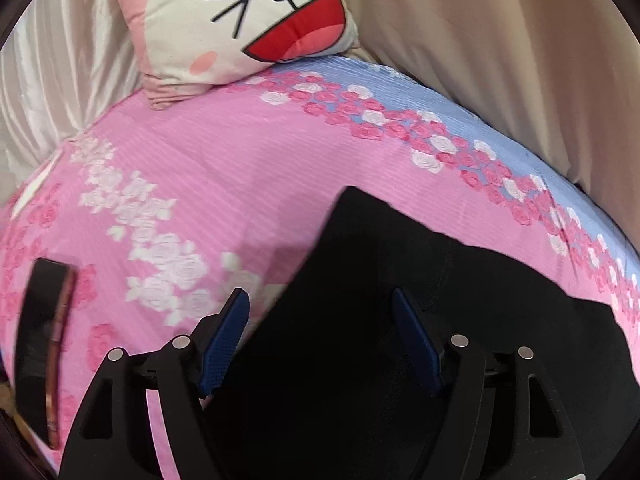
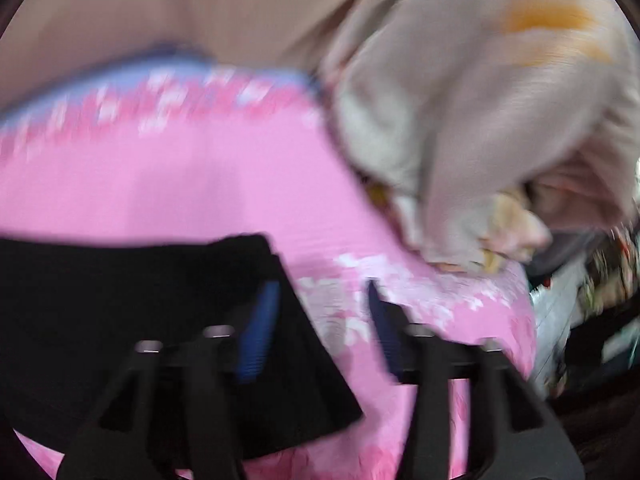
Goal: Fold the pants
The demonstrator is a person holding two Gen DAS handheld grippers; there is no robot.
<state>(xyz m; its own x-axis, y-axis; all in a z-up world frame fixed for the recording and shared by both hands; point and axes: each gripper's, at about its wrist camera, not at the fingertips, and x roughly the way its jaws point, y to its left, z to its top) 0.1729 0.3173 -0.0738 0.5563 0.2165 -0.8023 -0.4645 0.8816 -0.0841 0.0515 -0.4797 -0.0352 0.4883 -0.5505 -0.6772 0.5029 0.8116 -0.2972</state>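
Note:
The black pants (image 1: 400,280) lie flat on a pink rose-print bed sheet (image 1: 200,168). In the left wrist view my left gripper (image 1: 320,300) hovers over the pants' left edge. Its blue pads (image 1: 234,320) stand wide apart, one over the sheet and one over the black cloth, gripping nothing. The right wrist view is blurred. There my right gripper (image 2: 322,290) is open across the right edge of the pants (image 2: 140,300). Its left finger is over the black cloth and its right finger over the sheet (image 2: 160,184).
A cat-face pillow (image 1: 240,20) leans at the head of the bed with beige drapery (image 1: 500,60) behind. A dark flat object (image 1: 40,320) lies at the sheet's left edge. A crumpled grey-beige cloth pile (image 2: 460,120) sits right of the pants, with clutter (image 2: 580,320) past the bed's edge.

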